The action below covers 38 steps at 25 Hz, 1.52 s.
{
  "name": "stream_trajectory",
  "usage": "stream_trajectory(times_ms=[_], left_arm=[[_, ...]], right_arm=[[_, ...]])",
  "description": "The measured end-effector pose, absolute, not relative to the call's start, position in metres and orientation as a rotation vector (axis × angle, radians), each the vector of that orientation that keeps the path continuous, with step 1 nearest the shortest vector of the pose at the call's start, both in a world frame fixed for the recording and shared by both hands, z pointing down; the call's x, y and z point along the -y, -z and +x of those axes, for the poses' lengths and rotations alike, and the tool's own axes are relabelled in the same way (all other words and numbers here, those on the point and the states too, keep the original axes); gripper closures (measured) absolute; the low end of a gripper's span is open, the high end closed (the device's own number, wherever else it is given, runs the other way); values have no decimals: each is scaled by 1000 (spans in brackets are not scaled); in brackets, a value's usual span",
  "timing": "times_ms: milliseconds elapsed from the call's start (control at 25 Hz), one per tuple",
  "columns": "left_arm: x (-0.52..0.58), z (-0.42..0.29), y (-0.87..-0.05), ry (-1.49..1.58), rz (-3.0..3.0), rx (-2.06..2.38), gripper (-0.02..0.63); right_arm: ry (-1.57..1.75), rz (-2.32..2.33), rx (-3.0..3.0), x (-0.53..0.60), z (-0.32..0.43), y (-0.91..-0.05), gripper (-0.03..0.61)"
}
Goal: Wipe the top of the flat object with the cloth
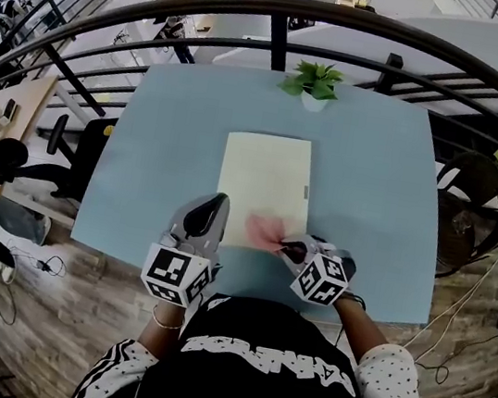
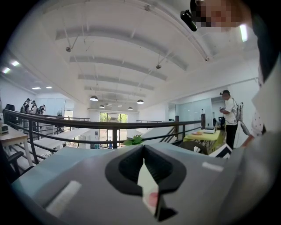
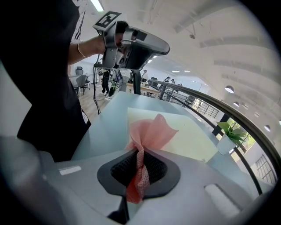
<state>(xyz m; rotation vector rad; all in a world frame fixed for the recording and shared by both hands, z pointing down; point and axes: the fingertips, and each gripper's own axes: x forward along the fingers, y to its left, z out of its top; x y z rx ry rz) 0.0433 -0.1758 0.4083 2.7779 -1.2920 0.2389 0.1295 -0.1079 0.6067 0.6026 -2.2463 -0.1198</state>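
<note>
While right gripper (image 3: 139, 169) clamps cloth (image 3: 151, 132), plant (image 1: 313, 80) beyond flat object (image 1: 266, 177).

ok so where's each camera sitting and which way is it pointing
Head view: on the person's head, looking steeply down at the table and flat object; sleeves, torso show.
Left gripper view: on the left gripper, aimed across the table at the railing; a sleeve shows right.
Right gripper view: on the right gripper, shut on the cloth, facing across the flat object; left hand, torso show.
Shared: all three catch the plant.
</note>
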Motion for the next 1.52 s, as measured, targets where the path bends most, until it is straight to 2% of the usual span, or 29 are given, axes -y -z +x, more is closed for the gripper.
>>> stream_trajectory(times_ms=[600, 1160, 1520], left_arm=[[166, 33, -406, -275, 2744, 1359, 614], [167, 22, -414, -314, 2714, 1393, 614], [162, 23, -417, -322, 2715, 1375, 614]], right_arm=[[45, 567, 2344, 85, 125, -595, 560], [-150, 1185, 2842, 127, 156, -457, 557], [-101, 1295, 2907, 122, 161, -430, 557]])
